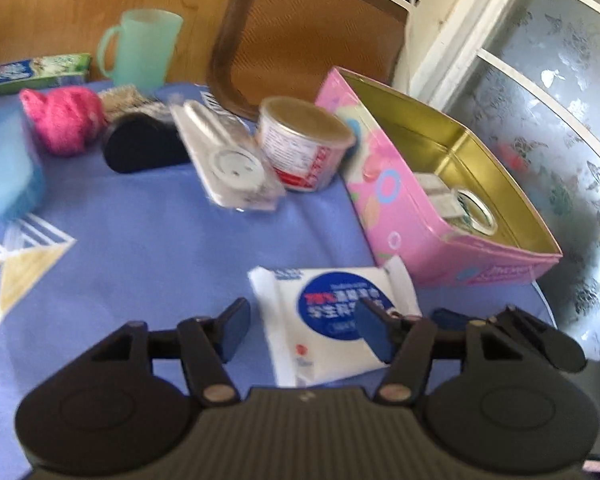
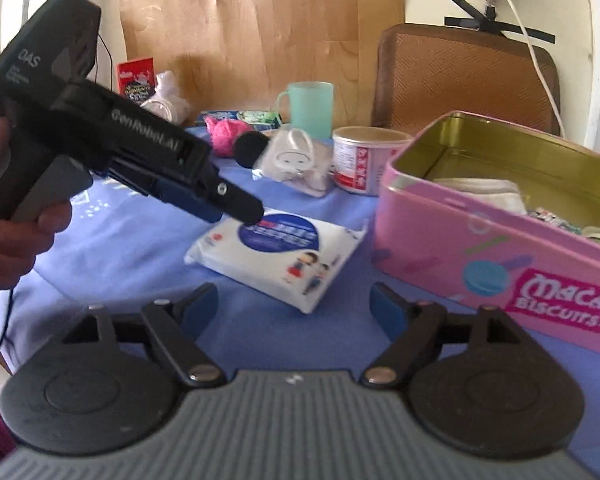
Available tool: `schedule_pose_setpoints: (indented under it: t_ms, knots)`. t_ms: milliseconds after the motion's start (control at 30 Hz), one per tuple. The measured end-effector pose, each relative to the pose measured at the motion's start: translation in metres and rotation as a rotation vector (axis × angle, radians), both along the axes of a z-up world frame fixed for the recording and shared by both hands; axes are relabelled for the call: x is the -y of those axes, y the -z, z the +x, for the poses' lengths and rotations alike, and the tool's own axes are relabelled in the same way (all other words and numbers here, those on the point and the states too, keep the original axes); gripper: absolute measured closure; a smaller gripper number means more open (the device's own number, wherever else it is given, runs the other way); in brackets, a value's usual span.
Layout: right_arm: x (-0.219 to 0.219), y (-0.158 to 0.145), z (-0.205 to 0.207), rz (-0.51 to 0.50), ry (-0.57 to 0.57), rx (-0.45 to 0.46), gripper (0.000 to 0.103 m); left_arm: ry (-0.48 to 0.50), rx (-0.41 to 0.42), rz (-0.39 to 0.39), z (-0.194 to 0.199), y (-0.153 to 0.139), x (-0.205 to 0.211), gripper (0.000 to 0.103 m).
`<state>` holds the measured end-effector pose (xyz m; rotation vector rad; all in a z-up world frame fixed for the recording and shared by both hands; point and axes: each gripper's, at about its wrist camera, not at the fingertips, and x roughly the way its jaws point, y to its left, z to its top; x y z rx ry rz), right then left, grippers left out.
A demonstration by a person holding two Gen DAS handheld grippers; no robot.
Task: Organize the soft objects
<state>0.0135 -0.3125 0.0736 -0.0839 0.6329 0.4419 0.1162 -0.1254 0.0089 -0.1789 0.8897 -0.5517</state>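
— So, lying flat on the surface between the spread fingers [image 1: 374, 330] of the left gripper [image 1: 302, 330]: wipes pack [image 1: 332, 320]. Right gripper [image 2: 294, 310] gaping too, holding nothing.

— Probably soft, light, slick-wrapped; best pinched across the short sides. Long axis slanting toward the pink tin [image 1: 412, 208].

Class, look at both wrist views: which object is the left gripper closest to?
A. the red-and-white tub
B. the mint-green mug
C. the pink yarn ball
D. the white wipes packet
D: the left gripper is open with its fingers on either side of the white wipes packet on the blue cloth; the right wrist view shows it reaching down at that packet.
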Motion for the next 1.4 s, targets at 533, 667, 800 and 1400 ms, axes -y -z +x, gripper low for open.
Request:
schedule_pose_setpoints:
  t_ms: [533, 667, 800, 1400]
  knots:
    - [-0.007, -0.049, 0.001, -0.049, 0.061, 0.298, 0.032, 0.112, 0.300, -0.039, -0.009, -0.097, 0.051, 0.049]
    - [0.040, -0.058, 0.026, -0.073, 0.199, 0.297, 0.031, 0.184, 0.356, -0.039, 0.020, -0.108, 0.112, 0.045]
    - [0.083, -0.042, 0.074, -0.139, 0.389, 0.213, 0.029, 0.150, 0.367, 0.030, 0.048, -0.096, 0.163, 0.044]
    - [0.079, -0.060, 0.044, 0.069, 0.410, 0.302, 0.043, -0.090, 0.335, 0.047, -0.034, -0.043, -0.015, 0.044]
